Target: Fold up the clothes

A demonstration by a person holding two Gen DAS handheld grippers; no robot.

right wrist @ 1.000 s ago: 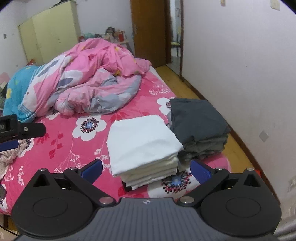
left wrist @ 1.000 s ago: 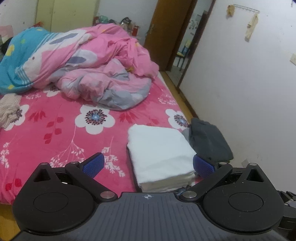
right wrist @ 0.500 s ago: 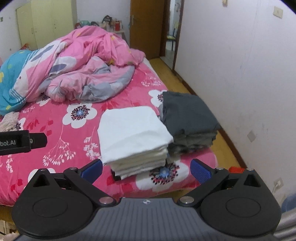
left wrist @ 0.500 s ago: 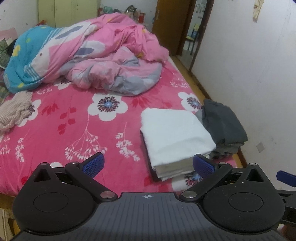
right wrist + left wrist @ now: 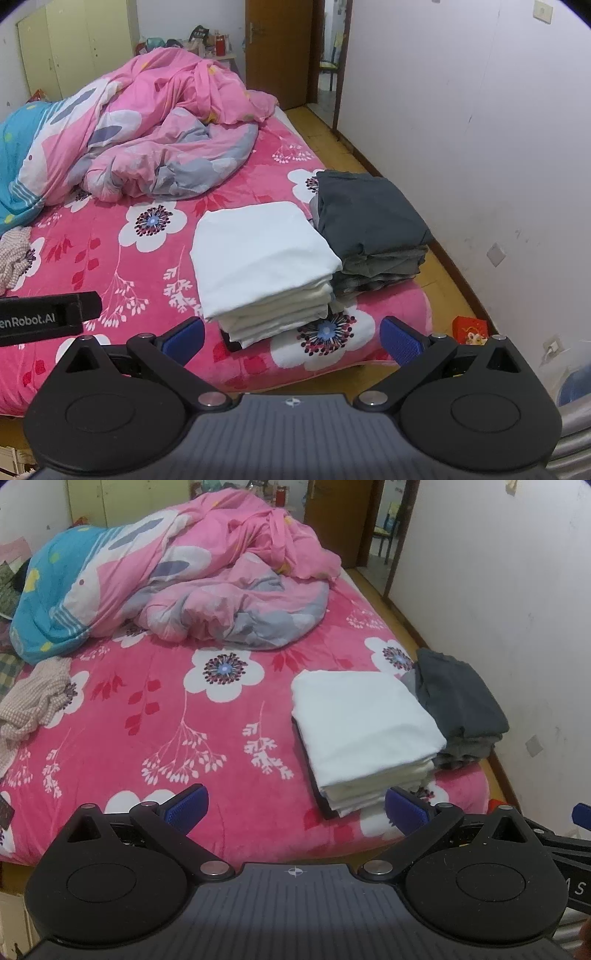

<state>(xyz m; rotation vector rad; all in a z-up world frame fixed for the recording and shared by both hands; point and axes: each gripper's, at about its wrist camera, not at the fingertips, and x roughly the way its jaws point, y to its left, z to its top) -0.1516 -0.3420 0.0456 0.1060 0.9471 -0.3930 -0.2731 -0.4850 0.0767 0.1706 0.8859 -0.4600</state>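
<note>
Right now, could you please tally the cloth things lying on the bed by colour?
White folded stack: 1
Dark grey folded stack: 1
Beige unfolded garment: 1
Pink-and-blue quilt: 1
Total: 4

A plush, fuzzy pink floral bedsheet (image 5: pixel 122 266) is seen; the folded white cloth stack (image 5: pixel 258 251) looks smooth, the folded dark grey cloth stack (image 5: pixel 365 214) matt.
</note>
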